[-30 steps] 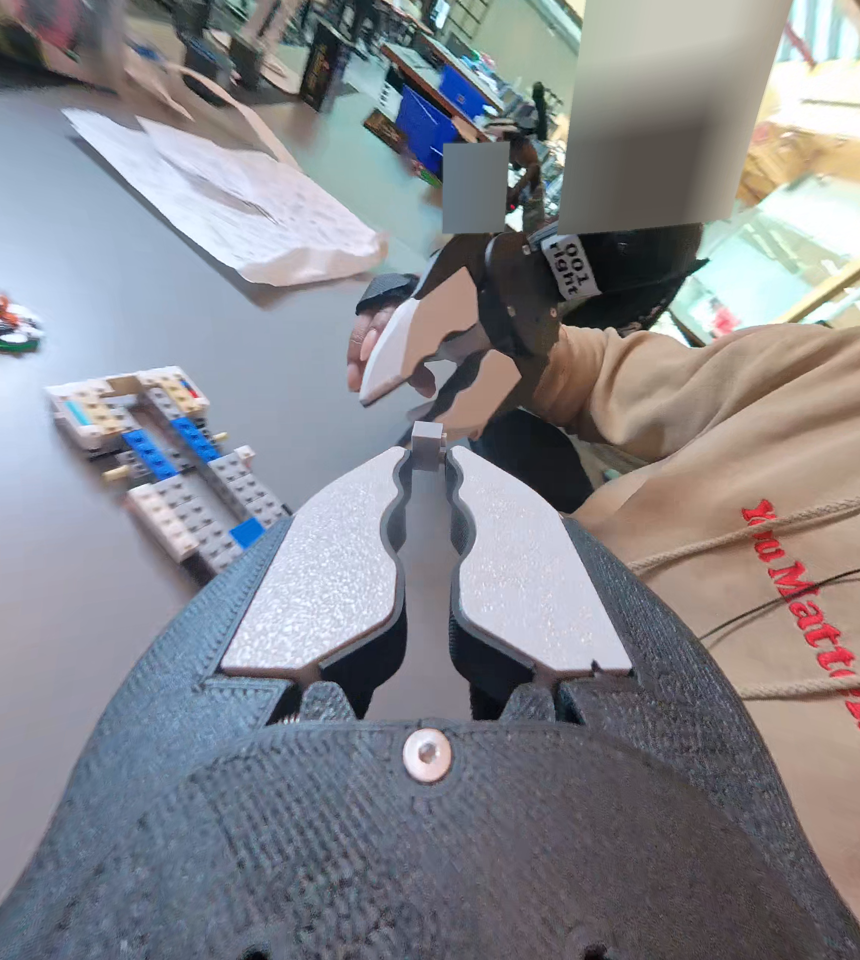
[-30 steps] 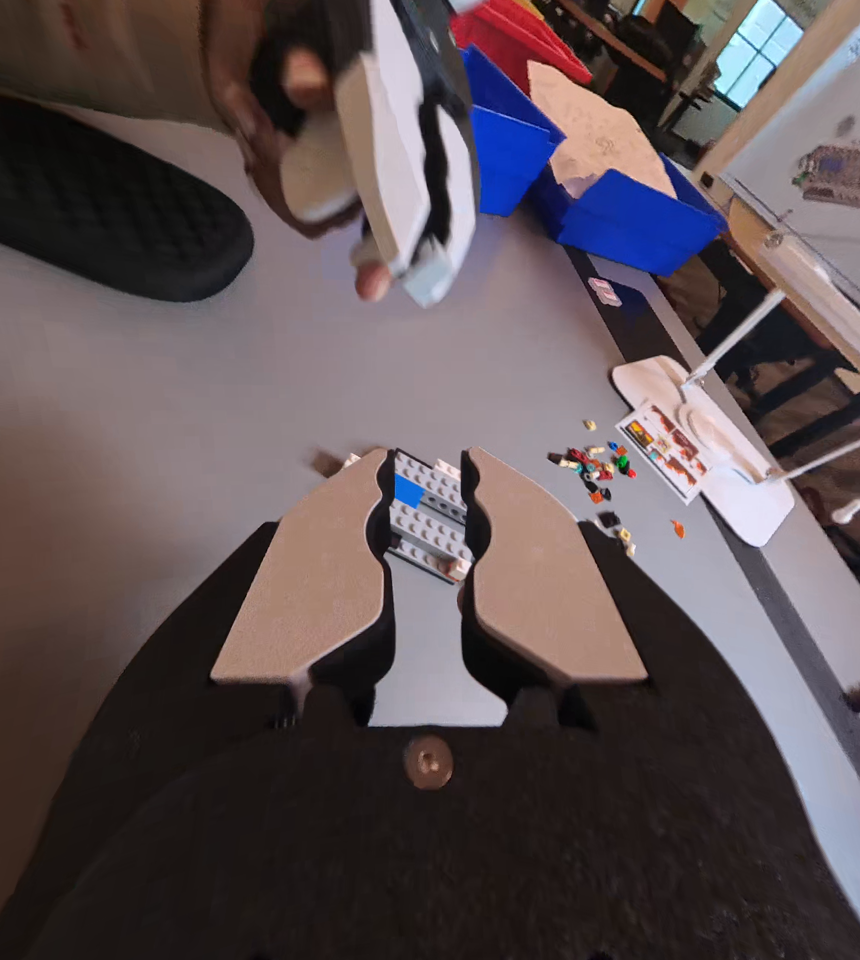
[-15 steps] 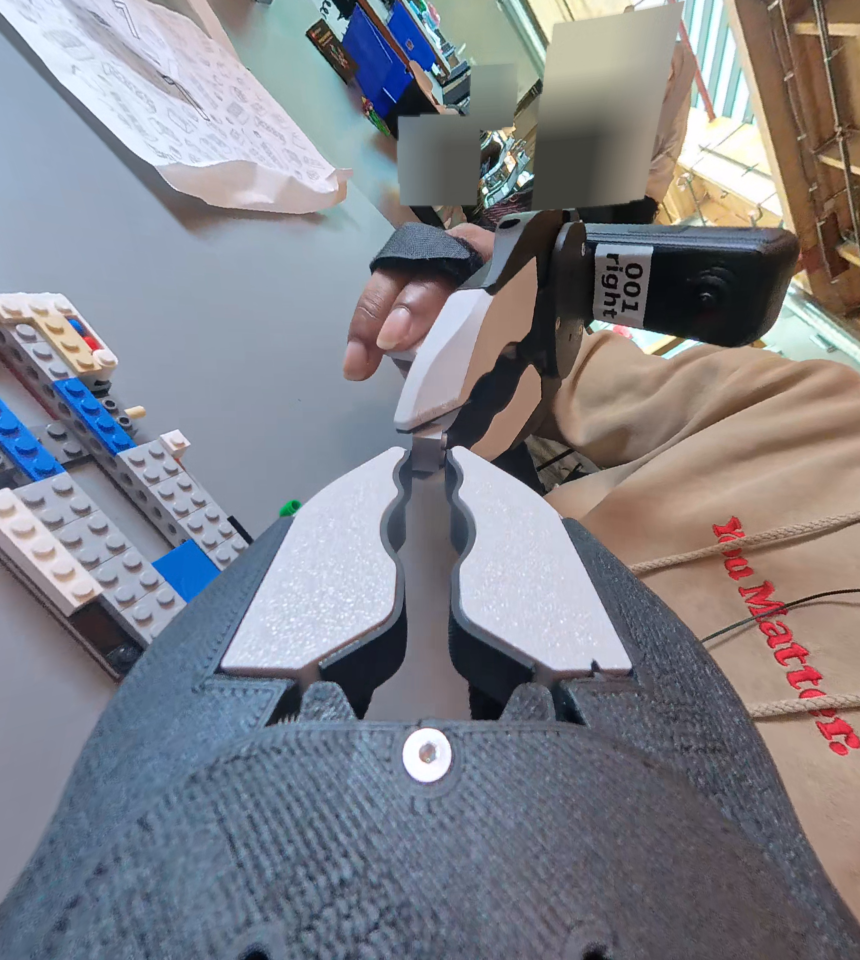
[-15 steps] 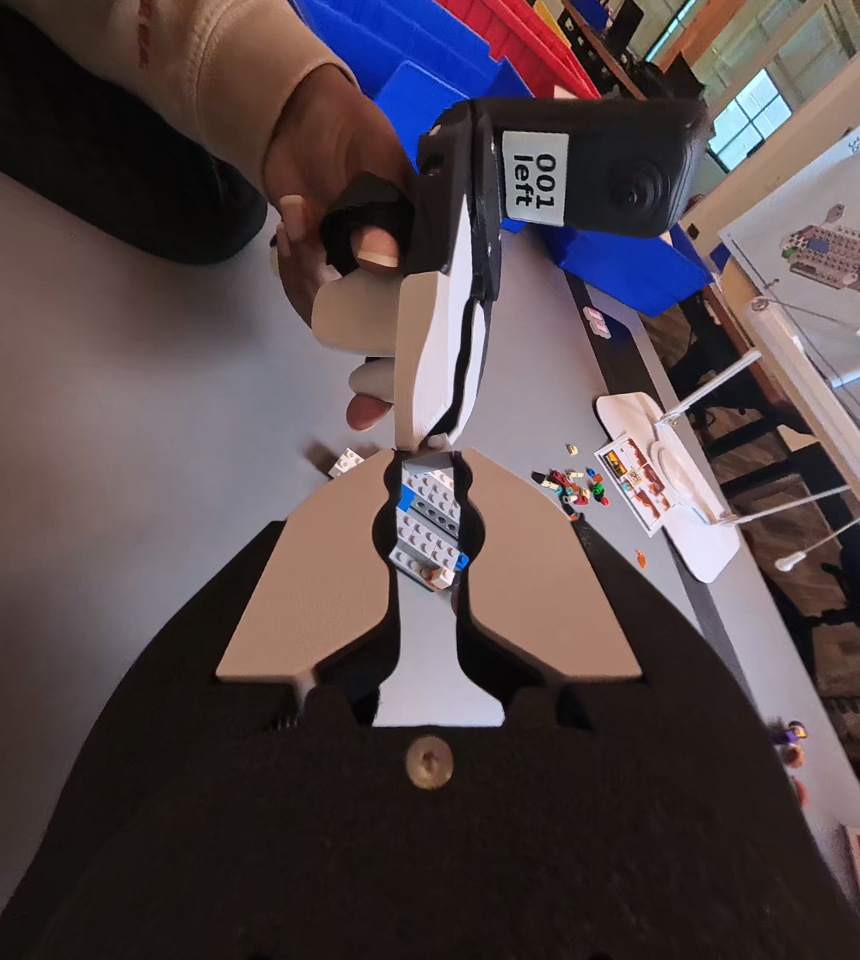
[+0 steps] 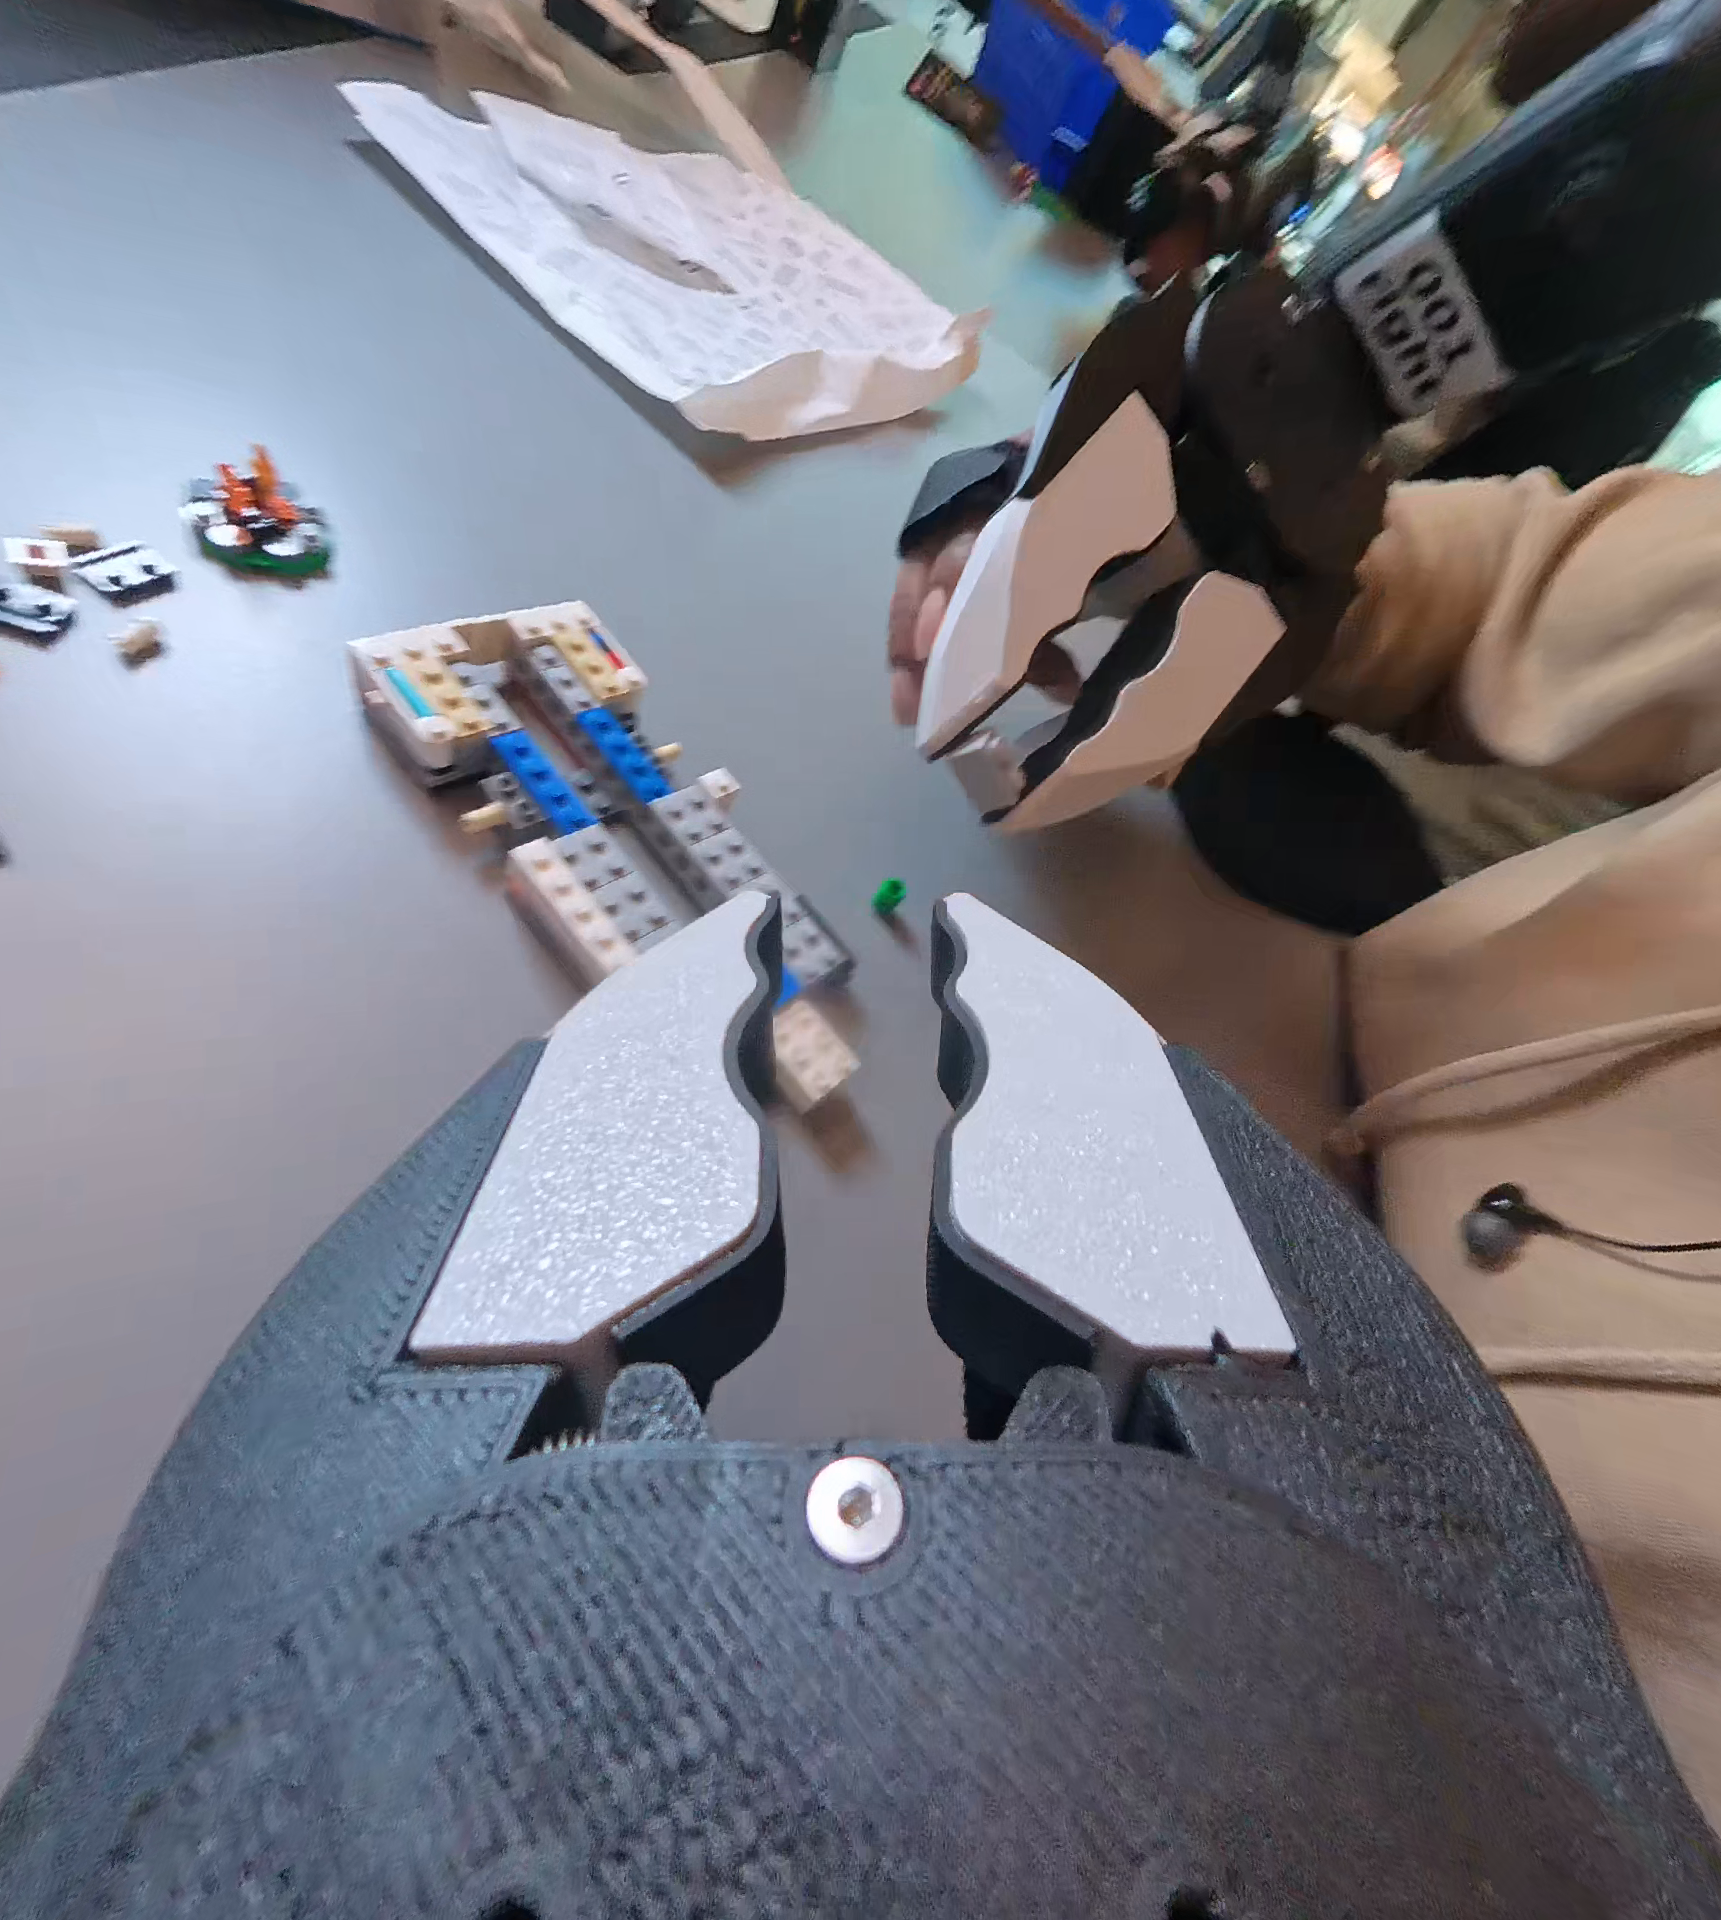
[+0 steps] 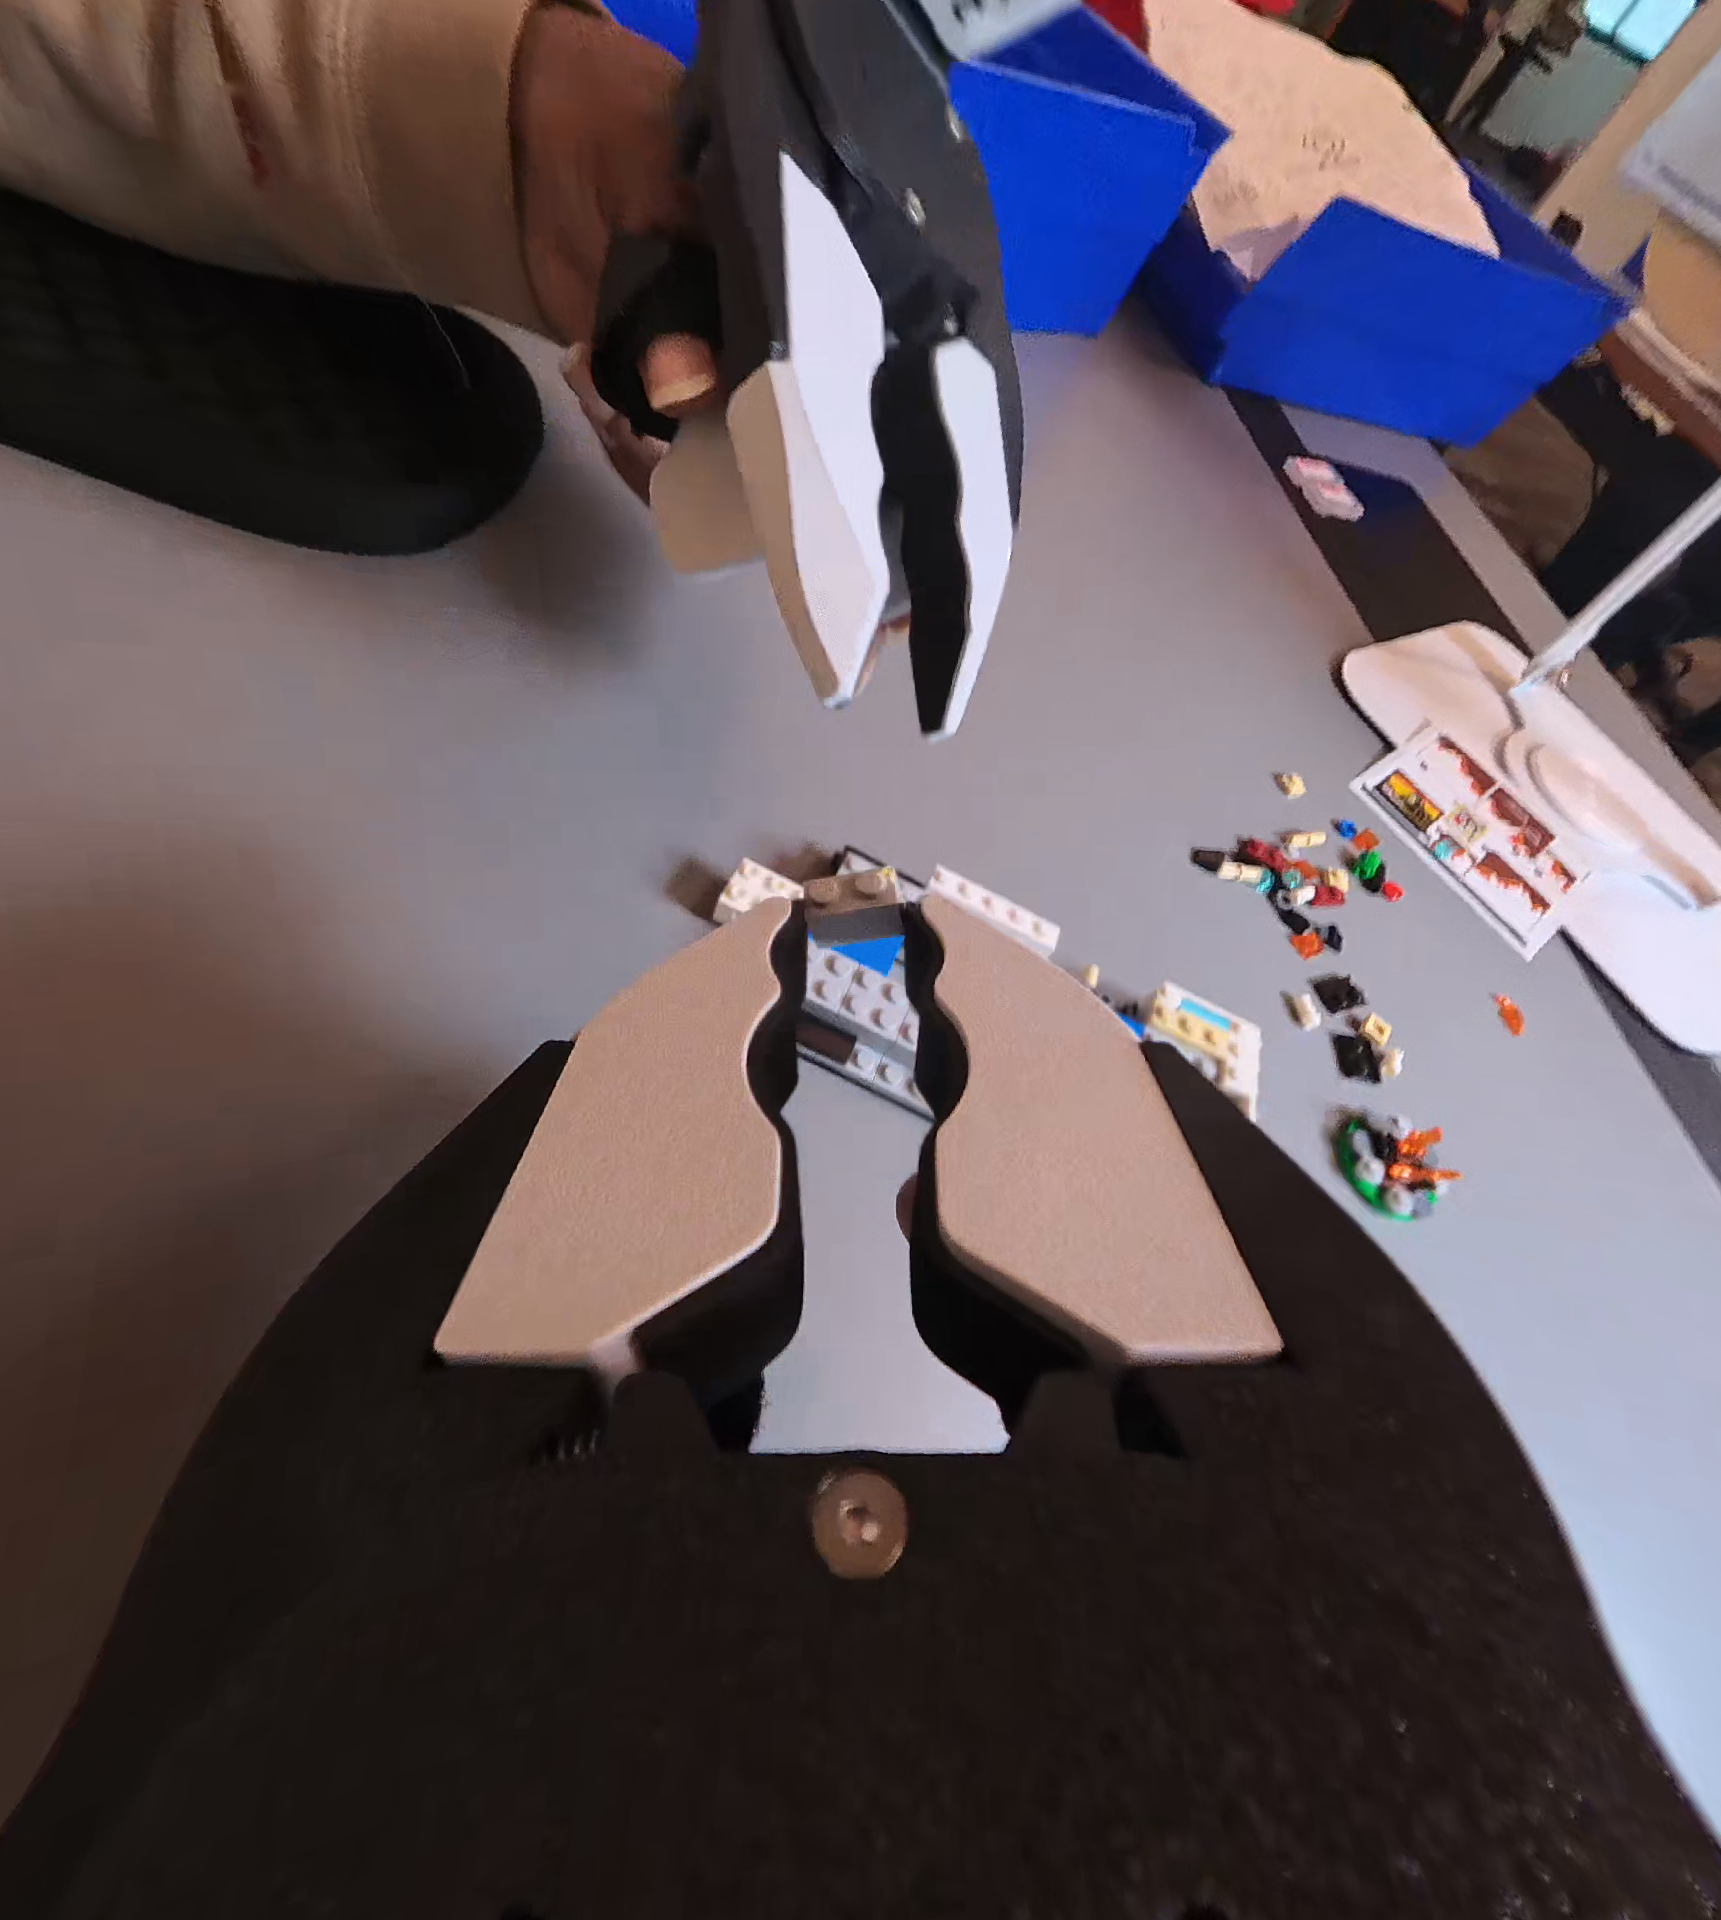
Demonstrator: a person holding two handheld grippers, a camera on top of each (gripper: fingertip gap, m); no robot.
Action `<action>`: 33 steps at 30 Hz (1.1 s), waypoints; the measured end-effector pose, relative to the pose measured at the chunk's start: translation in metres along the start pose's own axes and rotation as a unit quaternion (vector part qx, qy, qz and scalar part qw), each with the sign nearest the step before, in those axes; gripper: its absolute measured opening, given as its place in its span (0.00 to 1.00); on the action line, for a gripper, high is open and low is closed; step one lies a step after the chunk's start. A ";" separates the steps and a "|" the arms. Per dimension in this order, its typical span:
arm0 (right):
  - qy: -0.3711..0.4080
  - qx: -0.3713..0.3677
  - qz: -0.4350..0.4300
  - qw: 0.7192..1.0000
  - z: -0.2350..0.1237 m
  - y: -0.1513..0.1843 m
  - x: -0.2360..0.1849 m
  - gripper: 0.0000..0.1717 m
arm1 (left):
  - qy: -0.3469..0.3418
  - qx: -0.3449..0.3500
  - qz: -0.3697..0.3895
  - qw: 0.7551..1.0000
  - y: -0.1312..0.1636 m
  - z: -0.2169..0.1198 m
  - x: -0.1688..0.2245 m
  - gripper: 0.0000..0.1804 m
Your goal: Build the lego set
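Right gripper [image 6: 854,909] pinches a small grey brick [image 6: 854,906] between its fingertips, both pads pressed on its sides, studs up, so the piece hangs level just above the brick model [image 6: 861,1003] on the grey table [image 6: 316,831]. Left gripper [image 5: 856,914] is spread w/ nothing in it, hovering over the model's near end [image 5: 575,748]. A tiny green piece [image 5: 889,891] lies just beside, loose small parts [image 6: 1303,883] & a printed sheet [image 5: 679,249] further off. Nothing blocks the model from above.
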State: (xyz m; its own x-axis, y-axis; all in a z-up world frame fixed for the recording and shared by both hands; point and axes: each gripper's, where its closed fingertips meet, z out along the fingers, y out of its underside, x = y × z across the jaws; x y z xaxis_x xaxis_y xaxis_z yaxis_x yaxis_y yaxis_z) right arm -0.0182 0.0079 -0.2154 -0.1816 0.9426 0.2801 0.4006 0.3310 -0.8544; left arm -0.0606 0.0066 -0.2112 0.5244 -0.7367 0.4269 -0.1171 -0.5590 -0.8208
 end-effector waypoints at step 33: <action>-0.246 -0.235 -0.076 0.937 0.031 0.041 -0.074 0.11 | -0.074 -0.170 0.218 0.958 0.073 0.019 0.016 0.13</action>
State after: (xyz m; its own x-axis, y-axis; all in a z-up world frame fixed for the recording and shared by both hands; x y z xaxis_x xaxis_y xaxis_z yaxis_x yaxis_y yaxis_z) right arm -0.0158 -0.0493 -0.2849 -0.6142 0.7877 0.0481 0.6669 0.5507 -0.5019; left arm -0.0448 -0.0392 -0.2713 0.4741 -0.8805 -0.0065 -0.6067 -0.3213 -0.7272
